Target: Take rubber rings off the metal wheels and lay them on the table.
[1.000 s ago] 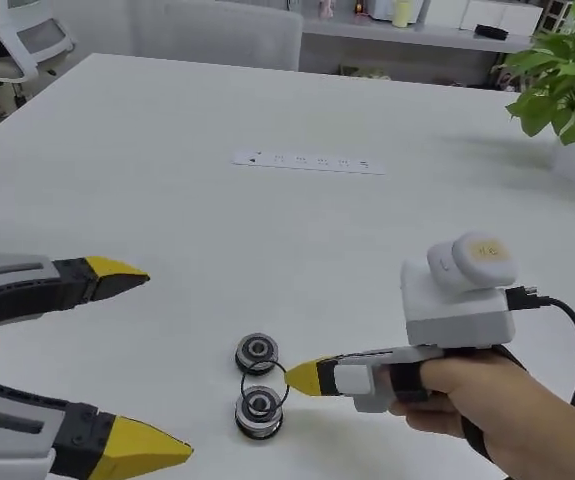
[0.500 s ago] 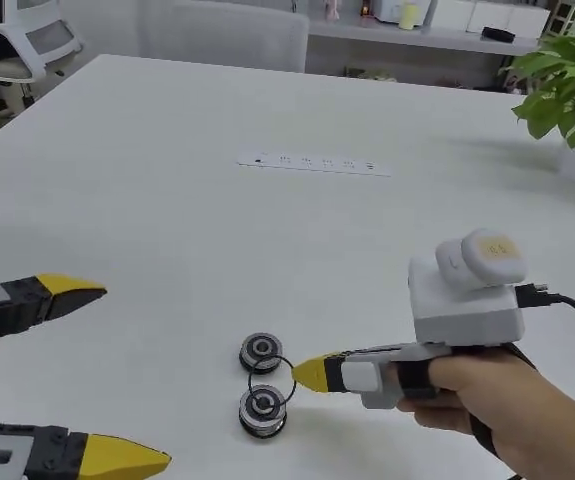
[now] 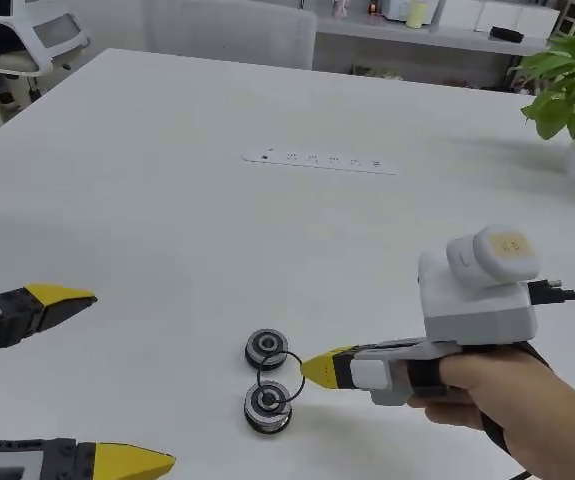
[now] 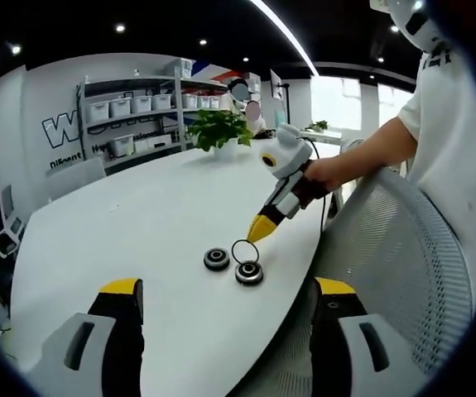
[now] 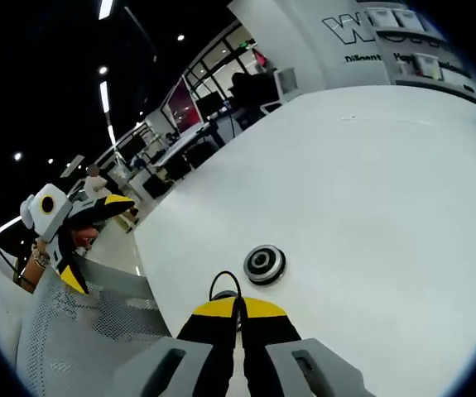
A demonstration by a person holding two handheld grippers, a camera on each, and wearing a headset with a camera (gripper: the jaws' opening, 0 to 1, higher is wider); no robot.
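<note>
Two small metal wheels (image 3: 266,347) (image 3: 267,406) lie close together near the table's front edge. A thin black rubber ring (image 3: 287,359) stands between them, pinched in the yellow tips of my right gripper (image 3: 310,370), which is shut on it just right of the wheels. In the right gripper view the ring (image 5: 219,284) loops up from the shut gripper (image 5: 236,311), with one wheel (image 5: 265,264) just beyond. My left gripper (image 3: 107,380) is open wide, well left of the wheels. From the left gripper view (image 4: 228,299), both wheels (image 4: 216,259) (image 4: 249,274) and the ring (image 4: 236,245) lie ahead.
A white power strip (image 3: 319,160) lies flat across the middle of the white table (image 3: 197,220). A potted plant (image 3: 570,85) stands at the far right. Office chairs (image 3: 27,40) are beyond the far left corner. A mesh chair back (image 4: 387,248) sits beside the table edge.
The left gripper has drawn back to the left, away from the wheels. The right gripper keeps the ring pinched beside the wheels. The head camera has shifted slightly.
</note>
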